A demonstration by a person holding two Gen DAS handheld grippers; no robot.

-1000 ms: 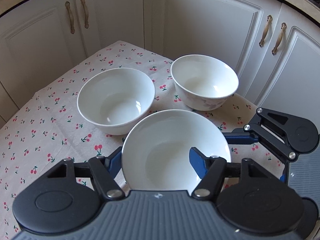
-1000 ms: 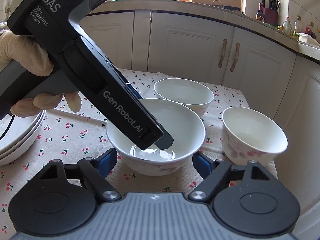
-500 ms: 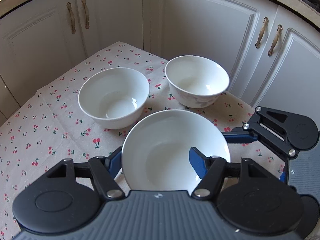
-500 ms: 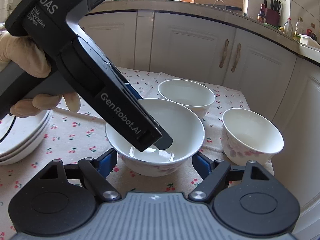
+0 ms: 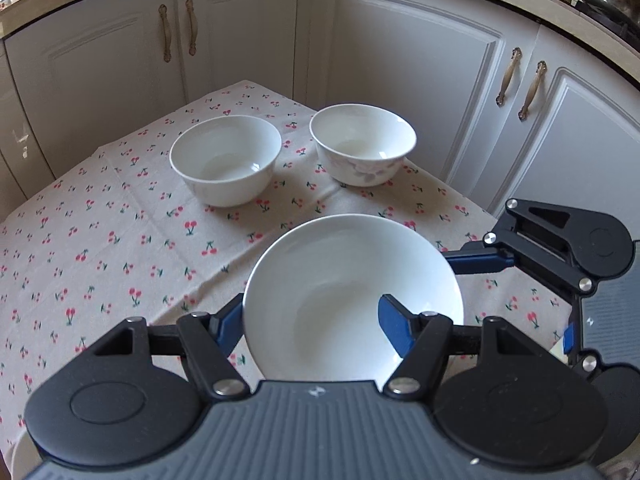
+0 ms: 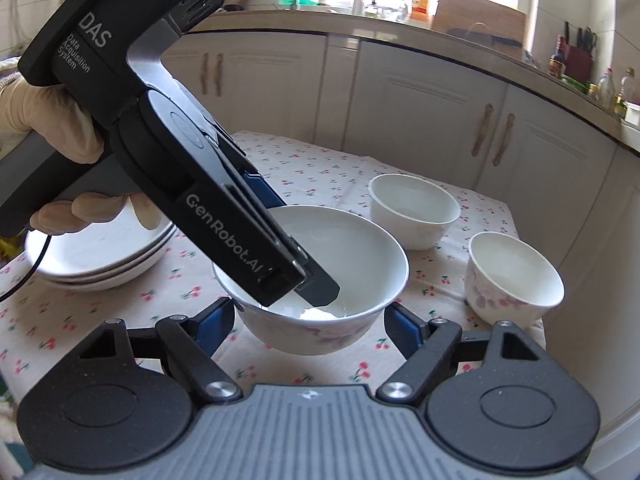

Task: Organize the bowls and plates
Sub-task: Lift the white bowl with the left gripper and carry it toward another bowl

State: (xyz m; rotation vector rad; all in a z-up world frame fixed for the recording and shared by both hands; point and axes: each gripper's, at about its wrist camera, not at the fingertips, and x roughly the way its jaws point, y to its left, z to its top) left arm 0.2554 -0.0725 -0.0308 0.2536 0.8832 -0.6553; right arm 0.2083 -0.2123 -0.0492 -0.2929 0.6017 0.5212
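My left gripper (image 5: pixel 312 320) is shut on the wall of a white bowl (image 5: pixel 352 292). One blue pad is outside the rim and the other finger (image 6: pixel 320 290) reaches down inside. My right gripper (image 6: pixel 310 324) stands open, a finger on each side of that same bowl (image 6: pixel 360 252) low down, with small gaps showing. A plain white bowl (image 5: pixel 226 158) and a flower-patterned bowl (image 5: pixel 362 142) sit farther back on the cherry-print cloth (image 5: pixel 100 240). A stack of white plates (image 6: pixel 100 248) lies at the left in the right wrist view.
White cabinet doors (image 5: pixel 400 60) close behind the table's far corner. The cloth's right edge (image 6: pixel 532 320) runs just past the flowered bowl (image 6: pixel 514 276). A gloved hand (image 6: pixel 48 120) holds the left gripper's handle above the plates. The plain bowl (image 6: pixel 414 208) stands behind the held one.
Both grippers have drawn back together with the held bowl. The two far bowls now look smaller and farther off, and more of the plate stack shows at the left.
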